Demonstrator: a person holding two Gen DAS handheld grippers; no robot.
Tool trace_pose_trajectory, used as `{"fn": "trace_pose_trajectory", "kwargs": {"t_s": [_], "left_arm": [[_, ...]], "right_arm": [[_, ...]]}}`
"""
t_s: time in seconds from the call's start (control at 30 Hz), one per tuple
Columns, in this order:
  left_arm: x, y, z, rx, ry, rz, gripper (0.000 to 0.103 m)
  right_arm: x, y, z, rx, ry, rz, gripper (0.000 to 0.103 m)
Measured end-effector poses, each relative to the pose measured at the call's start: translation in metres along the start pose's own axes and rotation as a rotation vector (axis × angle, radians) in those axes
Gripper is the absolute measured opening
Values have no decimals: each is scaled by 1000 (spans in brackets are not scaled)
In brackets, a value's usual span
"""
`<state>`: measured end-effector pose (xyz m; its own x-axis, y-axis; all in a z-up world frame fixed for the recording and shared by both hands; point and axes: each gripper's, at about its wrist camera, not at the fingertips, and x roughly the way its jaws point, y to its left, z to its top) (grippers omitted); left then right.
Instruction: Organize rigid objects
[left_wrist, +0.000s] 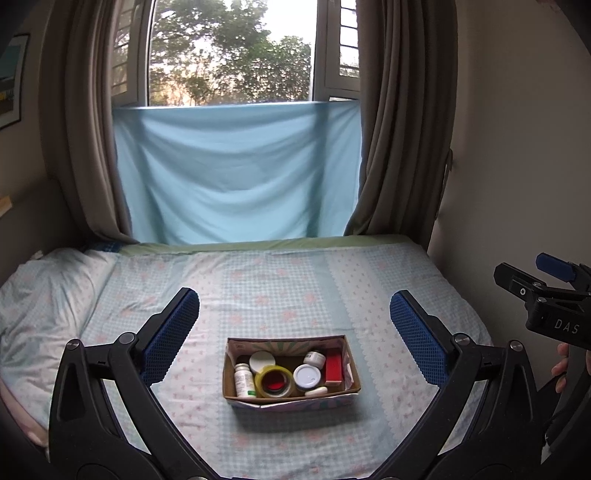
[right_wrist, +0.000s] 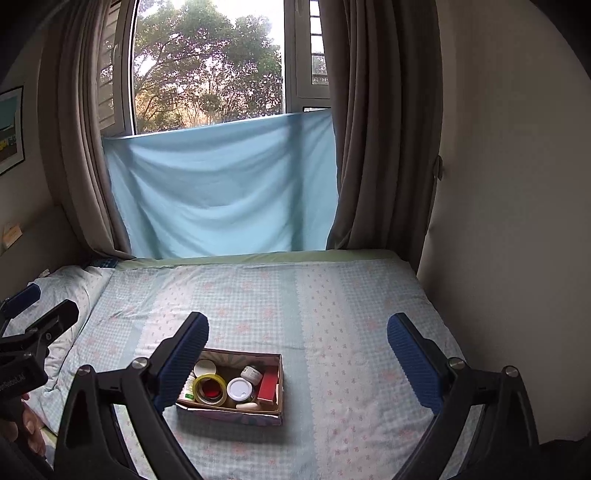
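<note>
Pale blue checked bedsheet (left_wrist: 280, 288) with faint pink flowers. Brown box (left_wrist: 356, 376), patterned outer wall possibly lilac. Inside: yellow tape roll (left_wrist: 274, 382), red carton (left_wrist: 333, 365), white-lidded jars (left_wrist: 306, 375). Light blue window cloth (left_wrist: 236, 170).

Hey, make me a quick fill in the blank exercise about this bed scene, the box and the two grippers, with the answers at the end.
1. The cardboard box sits on the ____.
2. The tape roll lies ____ the box, beside the white pill bottle.
3. The left gripper and the right gripper both have their jaws ____.
4. The small box standing at the cardboard box's right end is coloured ____.

Missing words: bed; inside; open; red
</note>
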<state>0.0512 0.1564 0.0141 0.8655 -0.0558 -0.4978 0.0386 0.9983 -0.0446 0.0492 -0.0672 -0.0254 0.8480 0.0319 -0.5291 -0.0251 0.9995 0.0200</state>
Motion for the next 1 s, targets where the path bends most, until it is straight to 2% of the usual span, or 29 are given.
{"fn": "trace_pose_trajectory", "kwargs": {"t_s": [1.0], "left_arm": [[-2,-10,1,12,-20,12,103]], "right_arm": [[2,-4,5,-10,-6,19,97]]}}
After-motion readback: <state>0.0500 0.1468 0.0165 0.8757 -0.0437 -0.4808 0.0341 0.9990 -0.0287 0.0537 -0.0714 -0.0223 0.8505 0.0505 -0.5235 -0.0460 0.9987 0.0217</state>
